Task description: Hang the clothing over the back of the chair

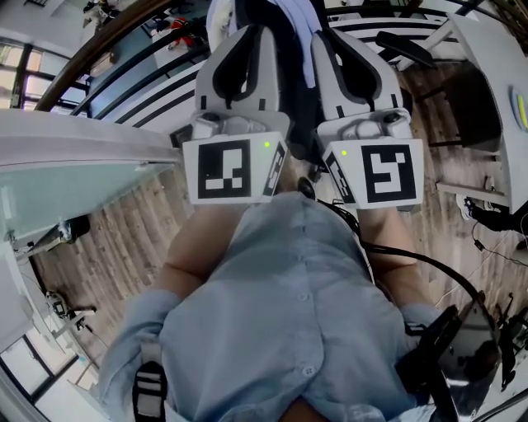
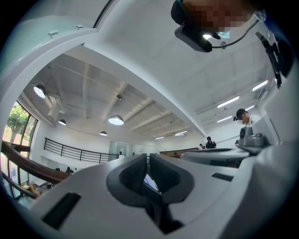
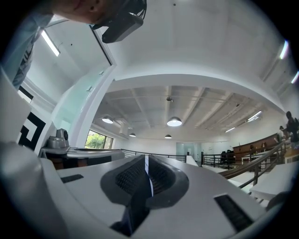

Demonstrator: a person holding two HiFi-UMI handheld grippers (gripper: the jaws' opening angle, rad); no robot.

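Closest to the head camera is the person's light blue buttoned shirt (image 1: 280,313), seen from straight above, with a black cable (image 1: 429,264) curving past its right side. Just beyond the chest, the two grippers are held up side by side, each showing its cube of black-and-white square markers. The left gripper (image 1: 254,37) and the right gripper (image 1: 328,41) both point away from the body, close together. Between them hangs the clothing (image 1: 299,21), dark with a pale part showing at the top edge of the head view; it is held up in the air off any surface. In the left gripper view the fingers (image 2: 133,175) are pressed almost together on a thin wedge of pale fabric. In the right gripper view the fingers (image 3: 131,177) are likewise closed on a narrow sliver of pale cloth. Below lies a wood-plank floor (image 1: 124,239), with a white table (image 1: 495,91) to the right. Farther off, both gripper views show a large white hall with round ceiling lamps (image 3: 174,122), a dark railing (image 2: 70,150) and distant people (image 2: 243,116).
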